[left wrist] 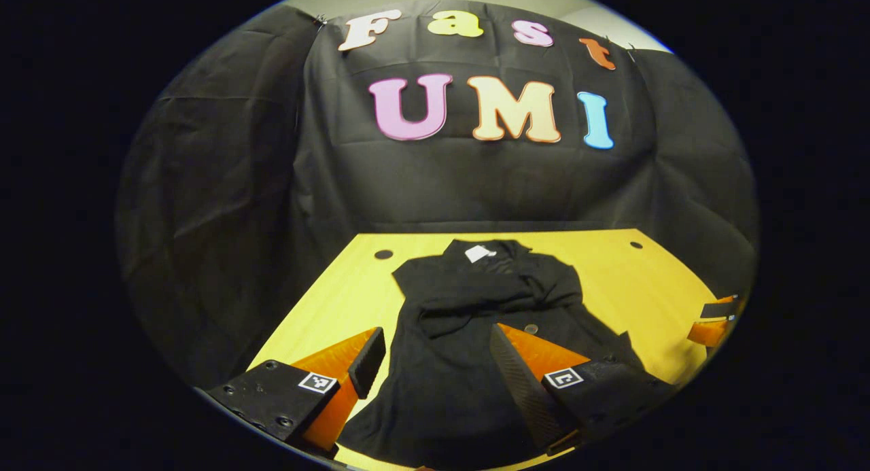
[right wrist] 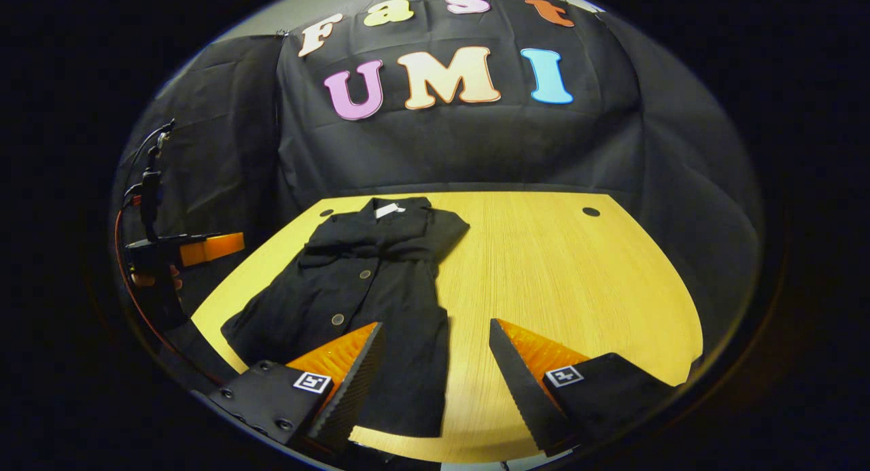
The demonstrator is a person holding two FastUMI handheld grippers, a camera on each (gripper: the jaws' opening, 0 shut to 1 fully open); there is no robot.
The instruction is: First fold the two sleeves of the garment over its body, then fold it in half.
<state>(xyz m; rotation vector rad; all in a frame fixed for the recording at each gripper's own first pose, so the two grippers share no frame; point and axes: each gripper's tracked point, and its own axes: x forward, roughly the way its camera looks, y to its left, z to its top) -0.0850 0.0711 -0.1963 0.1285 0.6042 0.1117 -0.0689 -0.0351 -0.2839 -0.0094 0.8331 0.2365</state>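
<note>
Readable marks: none that spell out words or numbers.

The garment carries a small white tag at its collar, too small to read. Each claw bears square black-and-white coded markers on its finger mounts, patterns rather than text; the right claw's markers are the same kind.

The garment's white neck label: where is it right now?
The white label sits at the collar, at the far end of the black garment nearest the booth wall; in the right gripper view it is left of centre on the table.
</note>
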